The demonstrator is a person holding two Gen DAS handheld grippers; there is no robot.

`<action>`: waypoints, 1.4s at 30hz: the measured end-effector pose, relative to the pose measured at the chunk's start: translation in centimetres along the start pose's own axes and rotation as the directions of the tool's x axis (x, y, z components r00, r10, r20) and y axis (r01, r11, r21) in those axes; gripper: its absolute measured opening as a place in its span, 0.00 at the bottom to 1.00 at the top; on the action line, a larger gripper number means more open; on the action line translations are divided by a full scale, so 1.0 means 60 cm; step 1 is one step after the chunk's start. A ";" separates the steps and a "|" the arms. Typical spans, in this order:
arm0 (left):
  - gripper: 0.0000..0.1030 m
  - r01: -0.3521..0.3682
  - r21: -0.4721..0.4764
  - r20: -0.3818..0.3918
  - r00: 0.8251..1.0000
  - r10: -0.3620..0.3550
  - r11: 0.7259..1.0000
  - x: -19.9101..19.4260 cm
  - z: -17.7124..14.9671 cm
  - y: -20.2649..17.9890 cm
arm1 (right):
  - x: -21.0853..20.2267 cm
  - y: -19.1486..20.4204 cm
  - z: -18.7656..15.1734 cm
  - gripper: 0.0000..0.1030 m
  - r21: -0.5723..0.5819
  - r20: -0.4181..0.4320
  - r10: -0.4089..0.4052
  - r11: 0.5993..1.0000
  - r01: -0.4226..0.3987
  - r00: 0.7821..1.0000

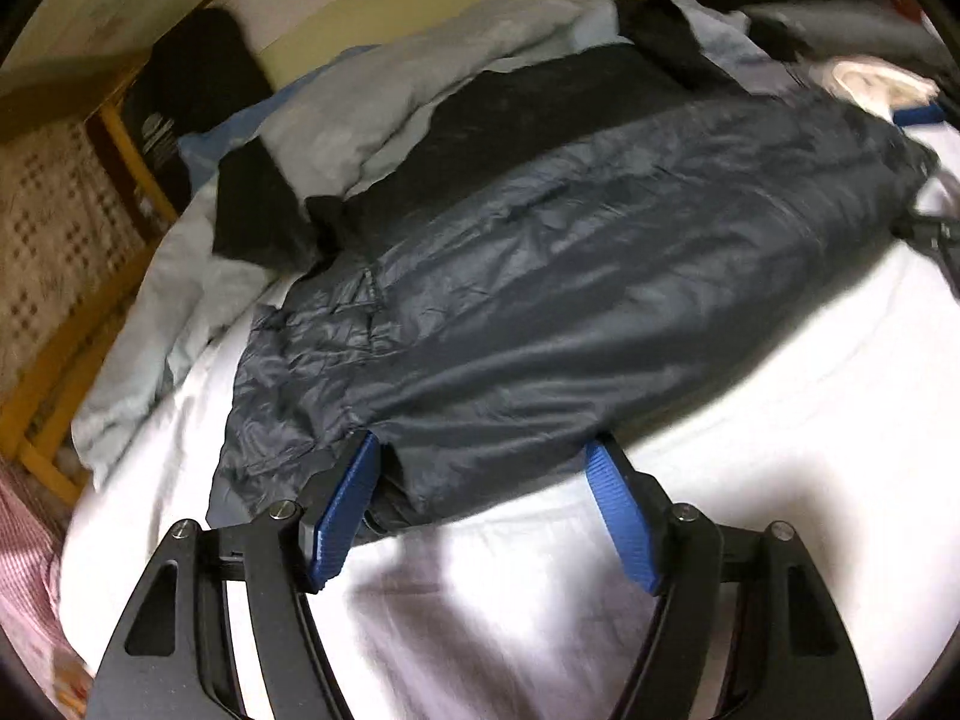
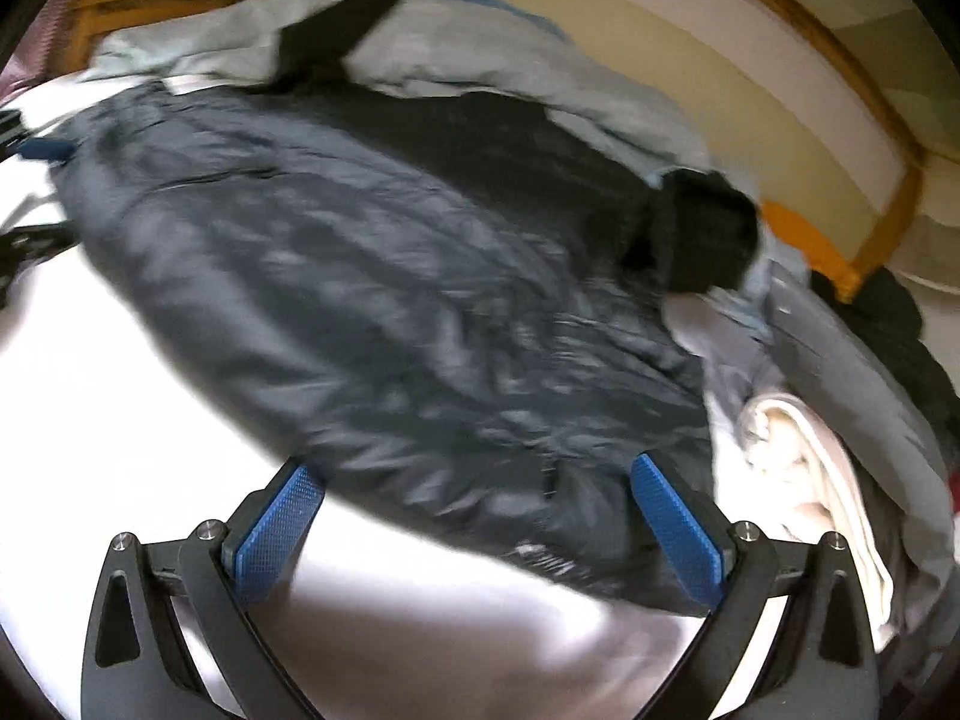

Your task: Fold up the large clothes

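A large dark grey padded jacket (image 1: 540, 276) lies spread across the white bed sheet (image 1: 750, 420); it also shows in the right wrist view (image 2: 390, 300). My left gripper (image 1: 483, 450) is open, its blue pads (image 1: 348, 510) straddling the jacket's near edge at one end. My right gripper (image 2: 474, 474) is open, its blue pads (image 2: 672, 528) either side of the near edge at the other end. The far gripper's blue tip shows small in each view (image 1: 918, 115) (image 2: 45, 149).
A light grey-blue duvet (image 1: 372, 96) and black garments (image 1: 258, 222) are piled behind the jacket. Folded cream and grey clothes (image 2: 804, 468) lie to the right. A wooden bed frame (image 1: 78, 330) runs along the left, a pale wall (image 2: 690, 78) behind.
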State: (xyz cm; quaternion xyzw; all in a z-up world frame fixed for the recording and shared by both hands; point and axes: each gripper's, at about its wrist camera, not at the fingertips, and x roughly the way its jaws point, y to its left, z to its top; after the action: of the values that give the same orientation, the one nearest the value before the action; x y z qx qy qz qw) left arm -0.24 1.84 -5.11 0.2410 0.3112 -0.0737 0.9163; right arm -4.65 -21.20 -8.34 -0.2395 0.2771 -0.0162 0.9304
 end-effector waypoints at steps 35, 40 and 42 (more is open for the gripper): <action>0.24 0.023 -0.200 -0.061 0.998 -0.036 0.980 -0.131 0.068 0.114 | -0.170 -0.066 0.044 0.53 0.153 0.091 0.011 0.988 -0.025 0.996; 0.26 -0.009 -0.182 -0.035 0.999 0.003 0.983 -0.095 0.111 0.123 | -0.134 -0.086 0.090 0.58 0.143 0.177 -0.096 0.987 0.071 0.980; 0.28 -0.004 -0.205 -0.039 0.999 -0.004 0.979 -0.065 0.125 0.134 | -0.117 -0.090 0.101 0.63 0.137 0.176 -0.112 0.987 0.089 0.978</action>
State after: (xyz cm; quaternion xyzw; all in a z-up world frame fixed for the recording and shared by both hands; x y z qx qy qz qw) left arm 2.95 5.13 5.60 0.1469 0.3351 -0.0365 0.9299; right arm -6.88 -22.16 2.12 -0.1935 0.1764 -0.0590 0.9633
